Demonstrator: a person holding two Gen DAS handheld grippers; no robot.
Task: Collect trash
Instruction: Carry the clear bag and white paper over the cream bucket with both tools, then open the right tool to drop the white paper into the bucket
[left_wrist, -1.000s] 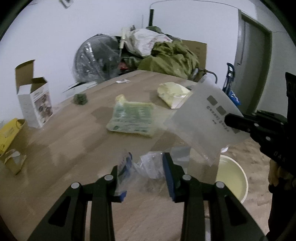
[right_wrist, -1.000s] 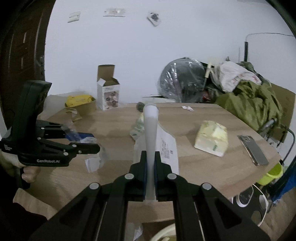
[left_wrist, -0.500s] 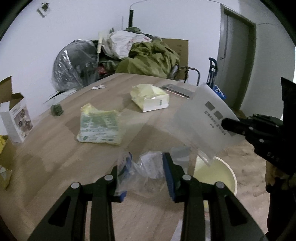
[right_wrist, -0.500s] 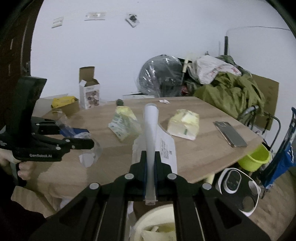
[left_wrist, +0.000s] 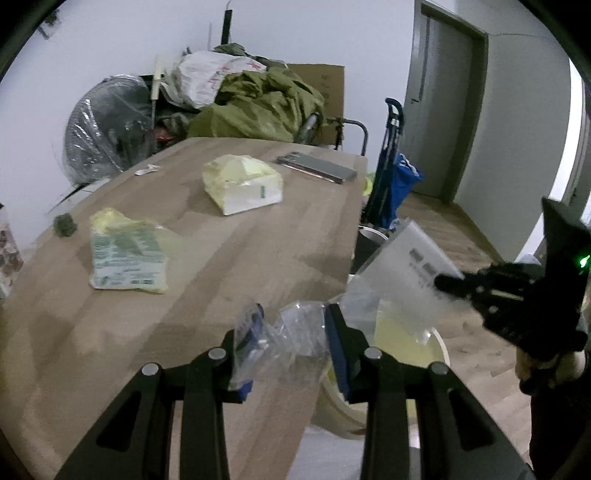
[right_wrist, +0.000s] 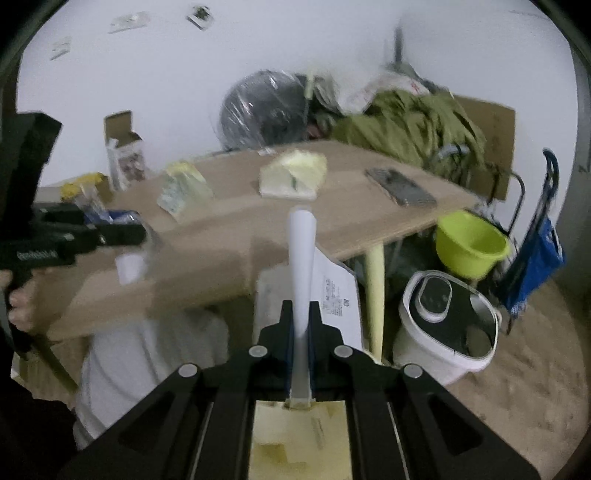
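Observation:
My left gripper (left_wrist: 293, 343) is shut on a crumpled clear plastic wrapper (left_wrist: 295, 339) and holds it over the table's right edge. My right gripper (right_wrist: 301, 321) is shut on a white plastic bag (right_wrist: 303, 251) with printed text and holds it above a cream bin (right_wrist: 295, 435) on the floor. In the left wrist view the right gripper (left_wrist: 454, 286) holds that bag (left_wrist: 406, 273) over the same bin (left_wrist: 402, 339). In the right wrist view the left gripper (right_wrist: 122, 236) is at the left with its wrapper.
On the wooden table (left_wrist: 221, 258) lie a green-printed packet (left_wrist: 125, 258), a yellow-white tissue pack (left_wrist: 240, 184) and a phone (left_wrist: 317, 168). A white appliance (right_wrist: 443, 321), a lime bucket (right_wrist: 469, 243) and a blue trolley (right_wrist: 535, 254) stand on the floor.
Both grippers have swung right, off the table toward the bin. The white bag has come down over the cream bin. Both grips are unchanged.

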